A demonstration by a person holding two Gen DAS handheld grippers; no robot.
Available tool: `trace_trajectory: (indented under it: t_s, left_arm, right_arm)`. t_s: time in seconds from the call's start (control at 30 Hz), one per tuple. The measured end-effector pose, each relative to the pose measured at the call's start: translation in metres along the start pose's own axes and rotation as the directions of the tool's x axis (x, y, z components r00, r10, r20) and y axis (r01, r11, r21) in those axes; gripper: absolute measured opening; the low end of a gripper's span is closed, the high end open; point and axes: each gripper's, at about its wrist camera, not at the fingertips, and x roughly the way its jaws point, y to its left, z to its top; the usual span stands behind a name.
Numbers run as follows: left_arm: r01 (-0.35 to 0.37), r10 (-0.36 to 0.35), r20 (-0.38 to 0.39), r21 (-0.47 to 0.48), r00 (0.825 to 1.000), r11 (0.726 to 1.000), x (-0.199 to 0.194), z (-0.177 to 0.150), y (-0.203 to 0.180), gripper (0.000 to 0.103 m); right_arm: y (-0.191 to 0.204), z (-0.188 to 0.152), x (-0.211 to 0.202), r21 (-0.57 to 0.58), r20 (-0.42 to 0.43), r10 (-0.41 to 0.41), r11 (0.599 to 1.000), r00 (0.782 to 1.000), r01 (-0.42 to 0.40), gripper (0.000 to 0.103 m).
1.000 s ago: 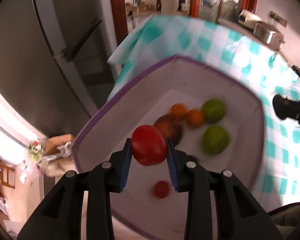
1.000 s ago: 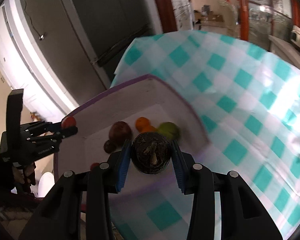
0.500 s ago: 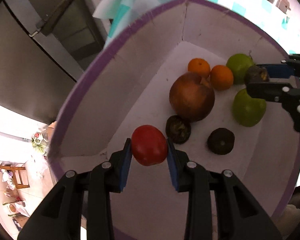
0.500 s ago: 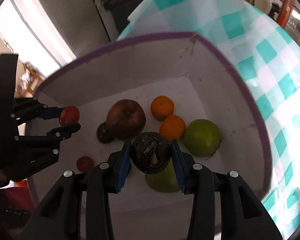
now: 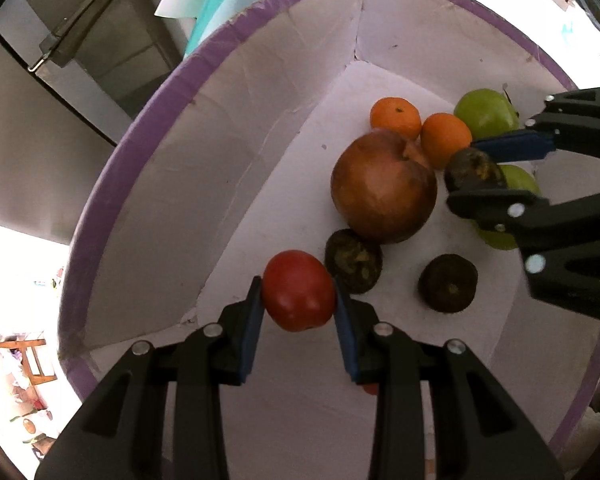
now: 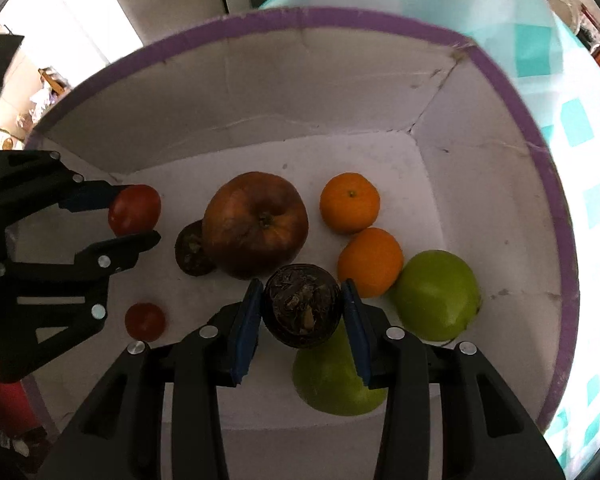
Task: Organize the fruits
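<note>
Both grippers, left point(image 5: 299, 307) and right point(image 6: 302, 312), now lowered from above the white box point(image 6: 340, 80) rim to inside it, near the fruit.

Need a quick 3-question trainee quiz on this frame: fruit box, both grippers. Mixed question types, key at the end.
1. True or false: the left gripper jaws are shut on a red tomato.
2. What does the right gripper hold: A) an orange, B) a dark wrinkled fruit, C) a green apple?
3. How many oranges lie in the box?

Key: 1 true. 2 B. 3 two: one orange and a second orange beside it, next to the big brown apple.
</note>
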Motion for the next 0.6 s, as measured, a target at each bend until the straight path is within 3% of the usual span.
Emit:
trace_trajectory:
  t_s: [0.23, 0.6]
  left_arm:
    - [0.011, -0.011, -0.038, 0.016, 0.999, 1.0, 0.005, 0.001, 0.0, 0.035]
    - [0.001, -0.001, -0.06, 0.006, 0.998, 1.0, 0.005, 0.003, 0.003, 0.045]
  right_arm:
    - [0.003, 0.004, 0.013, -0.006, -0.042, -0.014, 1.0, 0.999, 0.014, 0.04]
    - [0.006, 0.011, 0.018, -0.007, -0.05, -0.031, 1.0, 0.998, 0.03, 0.041]
